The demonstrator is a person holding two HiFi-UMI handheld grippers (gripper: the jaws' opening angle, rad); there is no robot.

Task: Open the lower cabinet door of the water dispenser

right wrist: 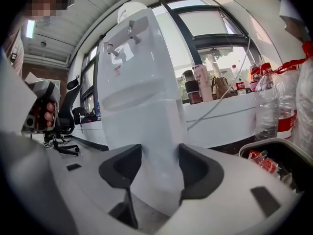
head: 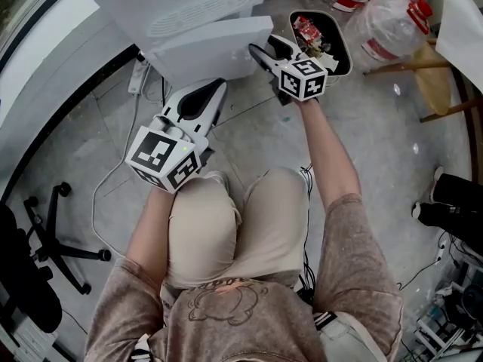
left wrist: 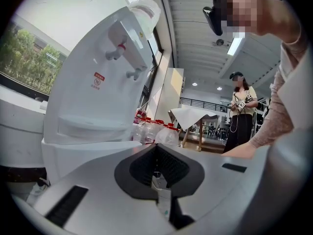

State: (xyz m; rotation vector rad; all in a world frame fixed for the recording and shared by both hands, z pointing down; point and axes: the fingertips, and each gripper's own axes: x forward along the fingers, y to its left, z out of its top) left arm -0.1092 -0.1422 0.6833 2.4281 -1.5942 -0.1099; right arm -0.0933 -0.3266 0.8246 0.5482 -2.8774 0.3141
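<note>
1. Two jaw readings first: my right gripper [right wrist: 160,163] has the free edge of the door [right wrist: 156,180] between its pads, both pads against it and the jaws partly apart; my left gripper [left wrist: 156,151] has its pads together at the tips and holds nothing.
2. Only the head view gives me the layout: the door stands open from the foot of the dispenser [head: 189,6], with the right gripper at its outer edge; the left gripper's tips are close to the door's face, and I cannot tell whether they touch; a bin [head: 346,51] with wrappers in it sits just right of the door; a power strip [head: 137,78] lies on the floor left of the dispenser.
3. Only the left gripper view shows the taps [left wrist: 119,49], one red-tipped; it also shows a table [left wrist: 193,116] and a person [left wrist: 242,116] standing well back.
4. Only the right gripper view shows flasks [right wrist: 201,82] on a window sill, a chair [right wrist: 62,124], and the hand [right wrist: 48,114] on the left gripper.
5. Writing: a red label [left wrist: 99,81] sits under the taps, its print too small for me to read; the bottles [right wrist: 268,109] carry red bands, also illegible; each cube [head: 303,79] bears black-and-white square markers.
</note>
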